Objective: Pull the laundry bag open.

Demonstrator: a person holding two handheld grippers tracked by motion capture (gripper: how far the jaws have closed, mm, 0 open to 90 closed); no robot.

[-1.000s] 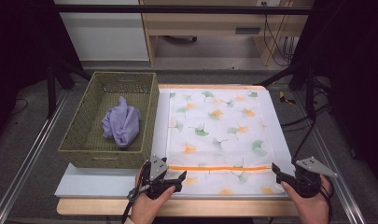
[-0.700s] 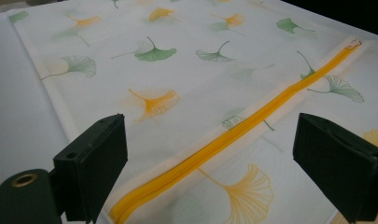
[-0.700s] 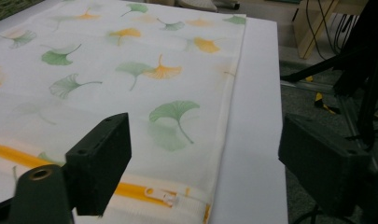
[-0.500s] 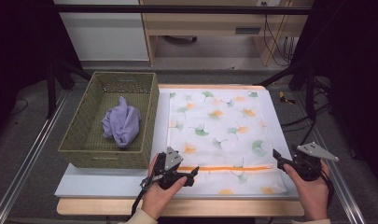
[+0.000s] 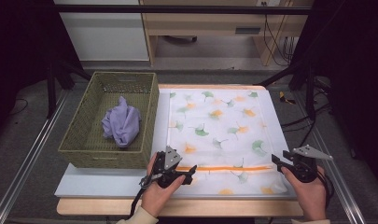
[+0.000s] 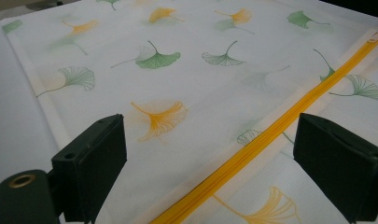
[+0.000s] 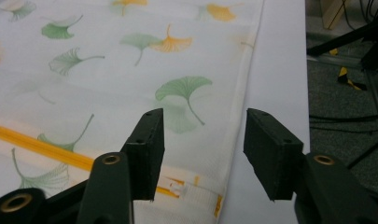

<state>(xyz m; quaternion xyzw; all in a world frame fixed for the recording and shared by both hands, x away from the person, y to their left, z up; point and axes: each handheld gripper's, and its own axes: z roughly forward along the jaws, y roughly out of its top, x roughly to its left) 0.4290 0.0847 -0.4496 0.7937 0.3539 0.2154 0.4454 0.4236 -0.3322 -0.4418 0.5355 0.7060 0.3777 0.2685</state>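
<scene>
Laundry bag point(image 5: 219, 135) flat under both grippers; left fingers point(image 6: 91, 158) apart, right fingers point(image 7: 147, 149) closing, probably empty.

A white mesh laundry bag printed with green and orange ginkgo leaves point(image 5: 219, 135) lies flat on the white-topped table point(image 5: 84, 184), an orange zipper point(image 5: 233, 168) running across its near end. The left gripper point(image 5: 189, 173) rests at the bag's near left corner, the right gripper point(image 5: 276, 161) at its right edge (fingers partly apart, having just been closing). Left of the bag stands a green woven basket point(image 5: 84, 140) holding a crumpled lilac cloth point(image 5: 121, 123).
</scene>
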